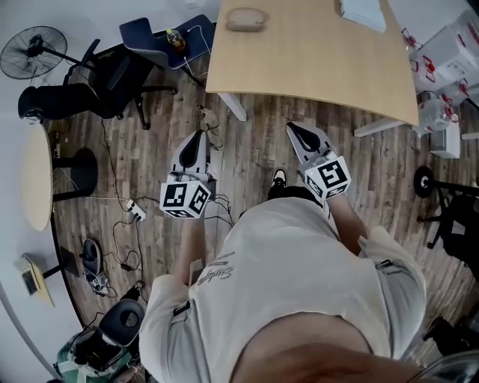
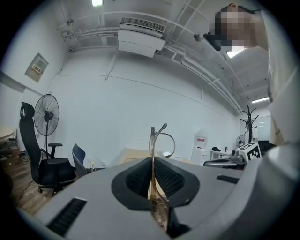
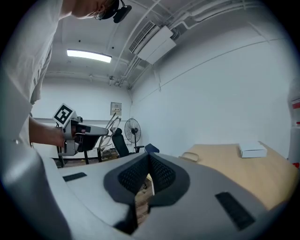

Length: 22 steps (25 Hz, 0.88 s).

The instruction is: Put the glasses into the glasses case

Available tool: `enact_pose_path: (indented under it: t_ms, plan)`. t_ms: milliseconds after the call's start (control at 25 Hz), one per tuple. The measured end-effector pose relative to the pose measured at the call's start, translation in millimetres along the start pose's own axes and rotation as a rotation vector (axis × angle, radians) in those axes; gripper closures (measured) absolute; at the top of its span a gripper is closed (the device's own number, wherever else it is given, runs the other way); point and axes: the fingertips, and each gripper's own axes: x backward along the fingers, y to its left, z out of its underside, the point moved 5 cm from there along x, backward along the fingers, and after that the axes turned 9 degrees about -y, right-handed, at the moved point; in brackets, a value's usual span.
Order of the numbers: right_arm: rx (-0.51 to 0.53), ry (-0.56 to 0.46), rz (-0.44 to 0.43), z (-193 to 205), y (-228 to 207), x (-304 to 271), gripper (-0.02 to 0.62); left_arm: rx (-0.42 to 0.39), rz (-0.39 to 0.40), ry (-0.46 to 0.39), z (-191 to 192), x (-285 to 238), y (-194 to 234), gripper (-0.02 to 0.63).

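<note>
Thin gold-framed glasses (image 2: 157,136) stick up from between the jaws of my left gripper (image 2: 152,187), which is shut on them. In the head view the left gripper (image 1: 200,136) is over the floor, short of the wooden table (image 1: 314,67), with the glasses (image 1: 206,118) at its tip. A tan glasses case (image 1: 247,19) lies at the table's far left end; it is closed. The case (image 3: 191,156) also shows in the right gripper view. My right gripper (image 1: 296,127) is beside the left one, jaws together, nothing between them.
A white box (image 1: 364,12) lies on the table's far side. Black office chairs (image 1: 105,75) and a standing fan (image 1: 34,51) are at the left, with cables on the wooden floor. A small round table (image 1: 36,176) is at the far left. White boxes (image 1: 449,52) are stacked at the right.
</note>
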Motion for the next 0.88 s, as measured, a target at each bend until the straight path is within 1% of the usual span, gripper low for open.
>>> enact_pose_path:
  t_ms: [200, 480, 640, 760, 880]
  plan:
    - [-0.003, -0.016, -0.053, 3.9, -27.1, -31.4, 0.600, -0.002, -0.041, -0.003, 2.9, -31.2, 12.4, 0.580]
    - [-0.046, 0.030, -0.066, 18.3, -49.4, -49.7, 0.600, 0.014, -0.081, 0.018, 8.6, -52.8, 20.6, 0.580]
    - [-0.051, 0.057, -0.083, 29.9, -52.1, -68.0, 0.600, 0.007, -0.098, 0.033, 12.8, -57.2, 36.8, 0.580]
    - [-0.033, 0.055, -0.094, 28.5, -52.6, -85.2, 0.600, 0.025, -0.104, 0.037, 18.1, -60.5, 51.9, 0.580]
    - [-0.024, 0.057, -0.084, 25.3, -50.4, -103.7, 0.600, 0.051, -0.107, 0.036, 20.8, -65.3, 72.2, 0.580]
